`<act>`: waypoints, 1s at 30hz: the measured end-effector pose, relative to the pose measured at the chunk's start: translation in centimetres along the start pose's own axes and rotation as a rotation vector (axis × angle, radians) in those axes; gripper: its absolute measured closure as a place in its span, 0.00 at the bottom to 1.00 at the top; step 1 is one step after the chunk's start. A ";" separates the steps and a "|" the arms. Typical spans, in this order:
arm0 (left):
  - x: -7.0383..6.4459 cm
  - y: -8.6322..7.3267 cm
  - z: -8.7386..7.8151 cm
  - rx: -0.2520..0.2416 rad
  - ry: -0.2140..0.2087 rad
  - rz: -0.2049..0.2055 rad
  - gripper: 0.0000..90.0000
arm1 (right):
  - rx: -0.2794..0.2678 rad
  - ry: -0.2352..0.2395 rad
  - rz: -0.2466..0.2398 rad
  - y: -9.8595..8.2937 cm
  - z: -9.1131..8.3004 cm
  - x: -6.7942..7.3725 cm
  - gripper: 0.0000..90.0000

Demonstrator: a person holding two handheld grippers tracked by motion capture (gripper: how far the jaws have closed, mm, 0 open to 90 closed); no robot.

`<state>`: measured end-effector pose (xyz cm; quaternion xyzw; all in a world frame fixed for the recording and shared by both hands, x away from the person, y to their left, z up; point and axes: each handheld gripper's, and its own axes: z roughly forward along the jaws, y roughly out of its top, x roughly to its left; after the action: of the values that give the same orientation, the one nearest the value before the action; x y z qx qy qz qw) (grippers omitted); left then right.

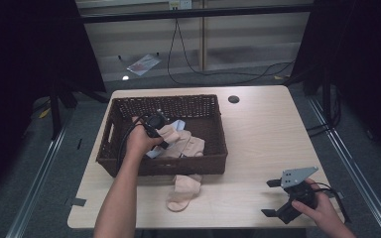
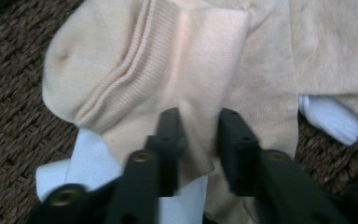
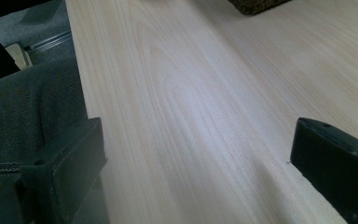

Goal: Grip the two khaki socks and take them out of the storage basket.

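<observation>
Two hand-held grippers at work: the left hand-held gripper (image 2: 193,140) pinches a peach sock (image 2: 168,70) to lift it from the wicker basket (image 1: 129,166), while the right hand-held gripper (image 1: 273,197) waits with jaws spread wide over the bench (image 1: 263,129).

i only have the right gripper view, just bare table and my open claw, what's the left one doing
Observer: The left claw is down in the basket, jaws closed on a fold of a peach sock.
Operator: anything else in the basket
Observer: Yes, a white cloth lies under that sock, and more peach fabric lies beside it.
Operator: any socks outside it
Observer: One peach sock lies on the table against the basket's near wall; I cannot tell whether it hangs from the rim.
Operator: where am i relative to it
Observer: Your right claw sits open near the table's near right corner.
</observation>
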<state>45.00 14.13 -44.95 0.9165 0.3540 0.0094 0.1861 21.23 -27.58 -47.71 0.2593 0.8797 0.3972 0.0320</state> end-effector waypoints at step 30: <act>-2.4 1.4 -10.4 -0.029 -0.200 -0.117 0.95 | -0.002 0.006 0.007 0.1 0.1 0.0 0.03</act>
<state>42.58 15.08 -34.55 0.8878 0.3865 -0.0878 0.2339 21.26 -27.44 -47.75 0.2615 0.8784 0.3991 0.0284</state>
